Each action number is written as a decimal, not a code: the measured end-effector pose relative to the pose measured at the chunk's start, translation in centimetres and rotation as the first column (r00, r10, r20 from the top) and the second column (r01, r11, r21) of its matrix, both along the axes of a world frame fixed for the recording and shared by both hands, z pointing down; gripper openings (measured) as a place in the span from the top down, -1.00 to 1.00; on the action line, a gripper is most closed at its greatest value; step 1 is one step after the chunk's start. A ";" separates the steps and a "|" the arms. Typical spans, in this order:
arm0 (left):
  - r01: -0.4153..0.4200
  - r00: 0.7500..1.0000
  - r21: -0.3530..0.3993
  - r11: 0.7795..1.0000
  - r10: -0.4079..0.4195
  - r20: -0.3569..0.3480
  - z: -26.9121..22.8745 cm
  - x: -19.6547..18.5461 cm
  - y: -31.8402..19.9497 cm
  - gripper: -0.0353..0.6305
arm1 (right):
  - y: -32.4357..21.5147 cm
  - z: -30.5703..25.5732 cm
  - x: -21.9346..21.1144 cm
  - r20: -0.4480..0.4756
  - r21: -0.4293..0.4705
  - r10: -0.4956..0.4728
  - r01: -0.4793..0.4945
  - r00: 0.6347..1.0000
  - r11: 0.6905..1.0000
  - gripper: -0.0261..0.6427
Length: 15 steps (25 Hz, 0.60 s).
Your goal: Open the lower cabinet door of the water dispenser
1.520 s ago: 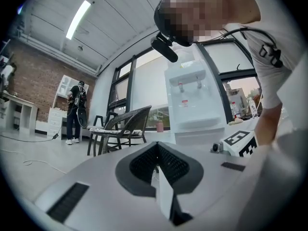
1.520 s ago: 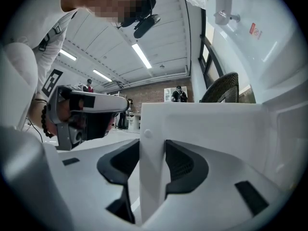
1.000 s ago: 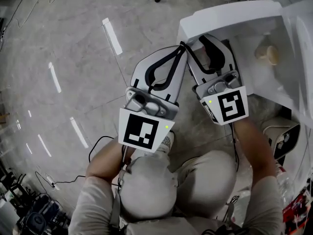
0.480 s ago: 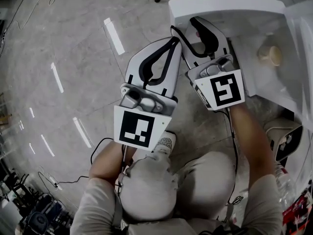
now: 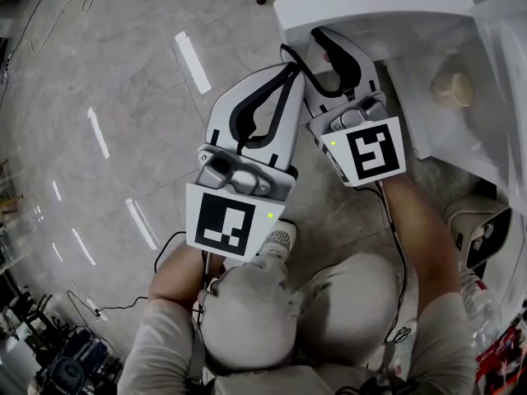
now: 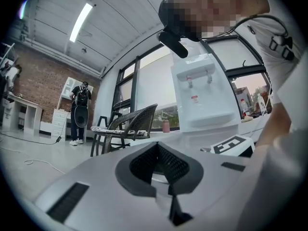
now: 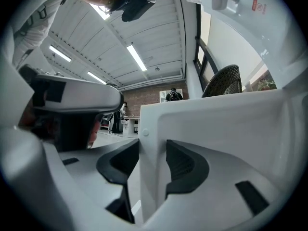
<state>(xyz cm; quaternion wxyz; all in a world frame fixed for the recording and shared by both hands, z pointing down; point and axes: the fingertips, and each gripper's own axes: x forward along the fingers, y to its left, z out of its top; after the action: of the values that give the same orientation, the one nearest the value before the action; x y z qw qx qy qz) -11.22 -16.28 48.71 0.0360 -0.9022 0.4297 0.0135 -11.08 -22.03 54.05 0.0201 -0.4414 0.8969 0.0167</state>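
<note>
The white lower cabinet door (image 5: pixel 379 11) of the water dispenser (image 5: pixel 504 52) stands swung open across the top of the head view. My right gripper (image 5: pixel 324 38) is shut on the door's free edge. In the right gripper view the door panel (image 7: pixel 216 124) fills the gap between the two dark pads (image 7: pixel 185 165). My left gripper (image 5: pixel 290 71) hovers just left of the right one, shut with nothing in it and not touching the door. The left gripper view shows its closed tips (image 6: pixel 159 162) and the dispenser's upper body with taps (image 6: pixel 199 93).
Inside the open cabinet stands a paper cup (image 5: pixel 454 89). A white box-like device (image 5: pixel 478 230) sits on the floor at the right, and cables (image 5: pixel 165 249) trail at the left. A wicker chair (image 6: pixel 126 124) stands further off, with a person (image 6: pixel 80 113) in the background. My knees are just behind the grippers.
The door's free edge has swung to the left in the head view, with my right gripper on it. The left gripper has shifted only slightly.
</note>
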 end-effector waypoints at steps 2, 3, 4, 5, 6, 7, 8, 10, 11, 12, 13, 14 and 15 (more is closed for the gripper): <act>-0.003 1.000 -0.003 1.000 0.003 0.002 0.1 0.1 0.3 0.88 | 0.9 0.1 0.2 -0.003 0.002 -0.010 0.010 1.000 1.000 0.38; -0.004 1.000 -0.004 1.000 0.005 0.003 0.1 0.1 0.4 0.88 | 1.2 0.2 0.2 -0.008 0.002 -0.015 0.015 1.000 1.000 0.38; -0.006 1.000 -0.005 1.000 0.006 0.004 0.2 0.2 0.4 0.88 | 1.4 0.2 0.3 -0.015 0.003 -0.019 0.019 1.000 1.000 0.38; -0.006 1.000 -0.007 1.000 0.006 0.003 0.3 0.4 0.5 0.88 | 1.6 0.2 0.4 -0.021 0.003 -0.022 0.022 1.000 1.000 0.38; -0.007 1.000 -0.007 1.000 0.007 0.004 0.3 0.5 0.5 0.88 | 1.7 0.1 0.4 -0.022 0.003 -0.023 0.023 0.999 1.000 0.38; -0.007 1.000 -0.006 1.000 0.007 0.006 0.3 0.6 0.5 0.88 | 1.9 0.0 0.5 -0.017 0.001 -0.024 0.024 1.000 1.000 0.38; -0.008 1.000 -0.006 1.000 0.008 0.009 0.3 0.7 0.5 0.88 | 2.2 -0.1 0.7 -0.007 -0.002 -0.026 0.026 1.000 1.000 0.38; -0.008 1.000 -0.009 1.000 0.008 0.015 0.5 0.7 0.5 0.88 | 3.1 0.0 1.0 0.002 -0.009 -0.034 0.034 0.999 0.999 0.38; -0.007 1.000 -0.011 1.000 0.007 0.012 0.5 0.7 0.5 0.88 | 3.6 0.1 1.2 0.002 -0.014 -0.036 0.036 0.999 0.999 0.38; -0.006 1.000 -0.013 1.000 0.006 0.004 0.5 0.7 0.5 0.88 | 4.2 0.2 1.6 0.007 -0.021 -0.033 0.033 0.999 0.999 0.38; -0.007 1.000 -0.012 1.000 0.007 -0.004 0.3 0.8 0.7 0.88 | 4.9 0.3 2.2 0.015 -0.029 -0.026 0.027 1.000 0.999 0.38; -0.012 1.000 -0.008 1.000 0.012 -0.011 0.1 0.9 1.0 0.88 | 5.8 0.3 3.1 0.020 -0.035 -0.016 0.017 1.000 0.999 0.38; -0.022 1.000 -0.005 1.000 0.022 -0.014 -0.1 1.1 1.3 0.88 | 6.7 0.3 4.1 0.021 -0.038 -0.003 0.004 1.000 0.999 0.39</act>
<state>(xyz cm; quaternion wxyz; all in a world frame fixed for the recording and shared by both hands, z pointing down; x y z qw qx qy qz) -10.08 -14.94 48.60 0.0306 -0.9068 0.4199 0.0193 -6.98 -15.31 54.34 0.0212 -0.4401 0.8977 -0.0048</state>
